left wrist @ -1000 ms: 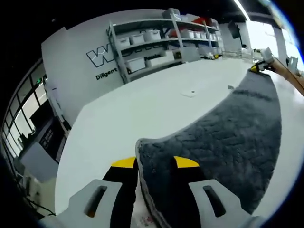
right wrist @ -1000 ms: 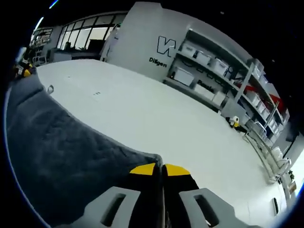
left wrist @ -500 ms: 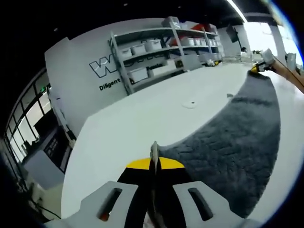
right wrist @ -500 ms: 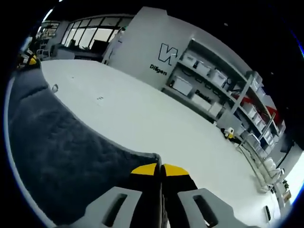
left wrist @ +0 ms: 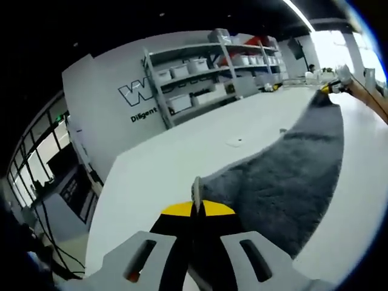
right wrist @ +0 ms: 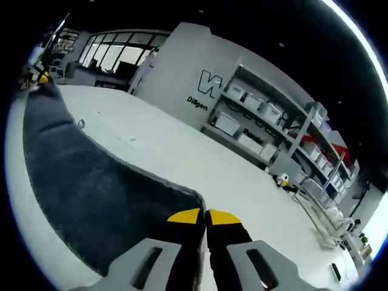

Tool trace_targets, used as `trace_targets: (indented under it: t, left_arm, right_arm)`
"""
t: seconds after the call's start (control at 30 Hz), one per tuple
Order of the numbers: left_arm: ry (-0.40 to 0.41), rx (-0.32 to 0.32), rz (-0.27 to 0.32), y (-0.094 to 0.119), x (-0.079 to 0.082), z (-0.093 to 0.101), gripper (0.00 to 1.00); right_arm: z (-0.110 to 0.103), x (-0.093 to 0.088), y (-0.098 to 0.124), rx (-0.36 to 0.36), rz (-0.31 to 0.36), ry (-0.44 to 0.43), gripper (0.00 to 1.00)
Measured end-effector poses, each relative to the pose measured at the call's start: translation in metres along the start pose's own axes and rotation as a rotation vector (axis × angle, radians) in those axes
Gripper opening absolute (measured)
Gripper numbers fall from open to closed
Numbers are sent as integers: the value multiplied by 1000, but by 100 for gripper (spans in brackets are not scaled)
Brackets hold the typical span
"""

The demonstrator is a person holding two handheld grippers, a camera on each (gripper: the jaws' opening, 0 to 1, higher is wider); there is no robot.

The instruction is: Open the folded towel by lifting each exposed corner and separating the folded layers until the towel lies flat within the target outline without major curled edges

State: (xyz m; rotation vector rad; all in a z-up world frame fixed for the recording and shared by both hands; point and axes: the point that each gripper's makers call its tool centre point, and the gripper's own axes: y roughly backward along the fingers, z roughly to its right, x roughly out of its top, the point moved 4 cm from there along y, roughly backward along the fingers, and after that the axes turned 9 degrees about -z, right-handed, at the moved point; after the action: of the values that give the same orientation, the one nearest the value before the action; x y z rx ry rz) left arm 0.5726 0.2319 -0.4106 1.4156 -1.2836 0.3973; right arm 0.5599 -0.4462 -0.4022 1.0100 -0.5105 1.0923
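Left gripper (left wrist: 197,209) and right gripper (right wrist: 205,216) each have jaws clamped together, yellow tips meeting.

White table (left wrist: 182,151), shelving (right wrist: 285,133), bins (left wrist: 197,63)

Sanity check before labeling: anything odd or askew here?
Nothing stands out. The left tongs and right tongs each pinch a corner of the grey towel, which hangs stretched between them over the white table.
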Motion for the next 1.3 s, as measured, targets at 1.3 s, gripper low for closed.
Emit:
trace_targets:
  t: [1.3]
  left_arm:
    - [44,-12,-26,115,-54,43,3]
  right_arm:
    - [-3,-71,131,24,3,55,0]
